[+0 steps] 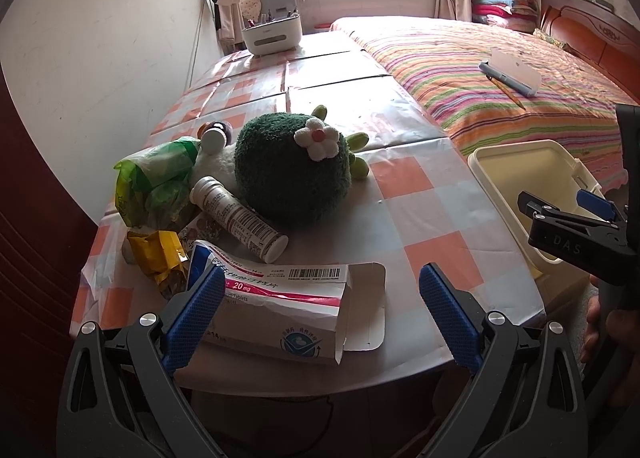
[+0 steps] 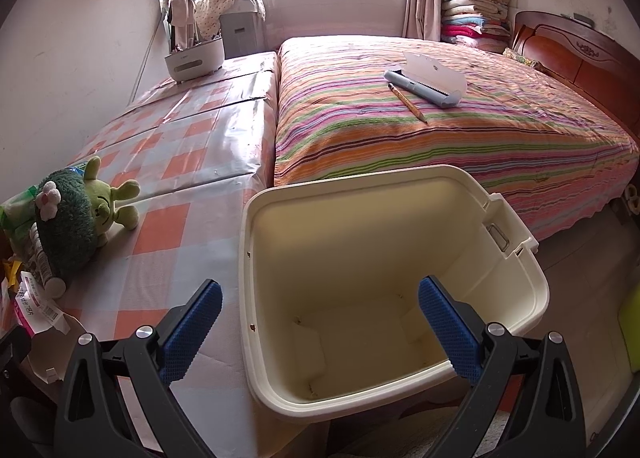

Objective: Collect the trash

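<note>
2 claws agape, flattened cardboard box [image 1: 280, 310], cream bin [image 2: 360, 338]

The plush toy [image 1: 290, 173] hides part of the green bag [image 1: 156, 181].

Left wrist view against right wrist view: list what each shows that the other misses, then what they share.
Only the left wrist view: the yellow wrapper, the small white-capped bottle, and the right gripper open above the bin.

Only the right wrist view: the bin's bare floor and the plush toy's face.

Both: cream trash bin, green plush toy, tablet tube, torn medicine box, green bag, checkered tablecloth, striped bed.
</note>
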